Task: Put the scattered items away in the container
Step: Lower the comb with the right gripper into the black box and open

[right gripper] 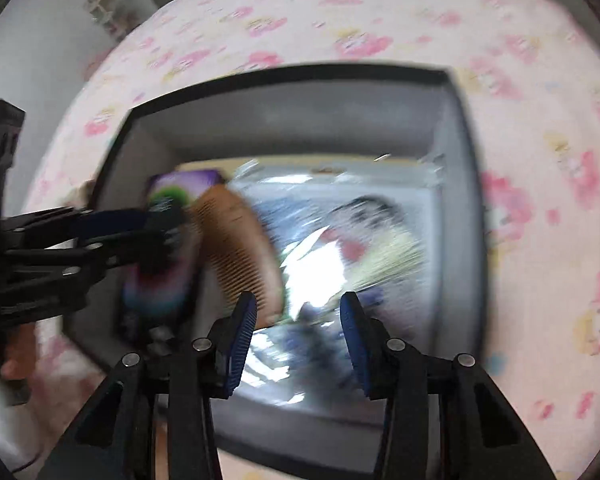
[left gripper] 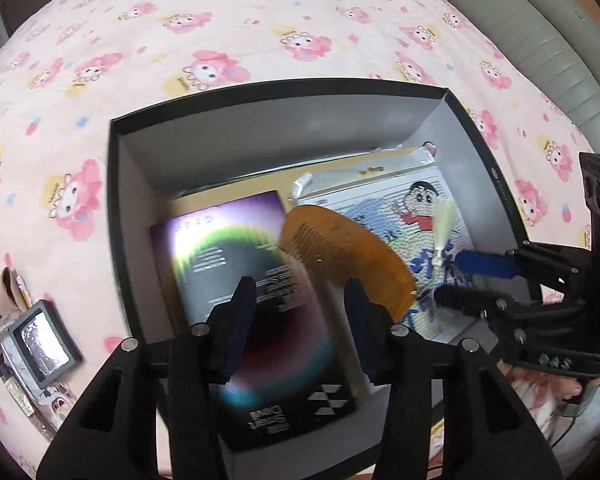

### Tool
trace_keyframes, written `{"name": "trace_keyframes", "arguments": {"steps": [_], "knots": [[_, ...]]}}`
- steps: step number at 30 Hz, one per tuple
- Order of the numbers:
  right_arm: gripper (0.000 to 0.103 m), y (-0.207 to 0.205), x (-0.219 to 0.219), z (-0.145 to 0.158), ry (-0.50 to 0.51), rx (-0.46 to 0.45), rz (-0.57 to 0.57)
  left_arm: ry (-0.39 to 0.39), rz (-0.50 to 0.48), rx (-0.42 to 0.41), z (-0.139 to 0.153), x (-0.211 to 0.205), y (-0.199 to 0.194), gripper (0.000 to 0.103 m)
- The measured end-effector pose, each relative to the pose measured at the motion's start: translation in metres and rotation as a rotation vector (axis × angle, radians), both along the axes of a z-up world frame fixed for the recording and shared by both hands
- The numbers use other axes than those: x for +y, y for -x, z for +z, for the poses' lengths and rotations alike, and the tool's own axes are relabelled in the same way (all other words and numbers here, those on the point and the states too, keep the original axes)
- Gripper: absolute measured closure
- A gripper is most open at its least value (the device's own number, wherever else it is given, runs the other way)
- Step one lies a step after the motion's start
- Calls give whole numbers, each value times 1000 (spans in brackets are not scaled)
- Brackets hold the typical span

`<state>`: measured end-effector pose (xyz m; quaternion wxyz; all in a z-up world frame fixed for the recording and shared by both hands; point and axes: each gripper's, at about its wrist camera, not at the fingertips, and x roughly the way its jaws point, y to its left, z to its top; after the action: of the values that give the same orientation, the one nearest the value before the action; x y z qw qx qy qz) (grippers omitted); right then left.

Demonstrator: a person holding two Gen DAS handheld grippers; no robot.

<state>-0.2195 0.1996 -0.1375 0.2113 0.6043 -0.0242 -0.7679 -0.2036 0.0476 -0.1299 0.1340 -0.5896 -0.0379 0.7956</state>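
Box [left gripper: 116,200] holds one comb [left gripper: 340,248], two packets — both hand-held grippers [left gripper: 300,312] [right gripper: 298,320] released.

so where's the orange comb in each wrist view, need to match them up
Left wrist view: the orange comb lies inside the black box, centre-right, overlapping the purple booklet and the cartoon packet.
Right wrist view: the comb is left of centre, blurred, beside the left gripper.
Shared landmark: the purple booklet directly left of the comb.
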Motion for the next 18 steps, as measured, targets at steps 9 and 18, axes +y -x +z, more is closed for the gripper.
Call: {"name": "trace_keyframes", "arguments": {"steps": [9, 18], "knots": [[63, 4, -48, -24, -11, -129, 192, -74, 85, -63, -27, -6, 51, 74], [63, 22, -13, -16, -186, -4, 25, -158, 60, -97, -37, -11, 38, 80]]}}
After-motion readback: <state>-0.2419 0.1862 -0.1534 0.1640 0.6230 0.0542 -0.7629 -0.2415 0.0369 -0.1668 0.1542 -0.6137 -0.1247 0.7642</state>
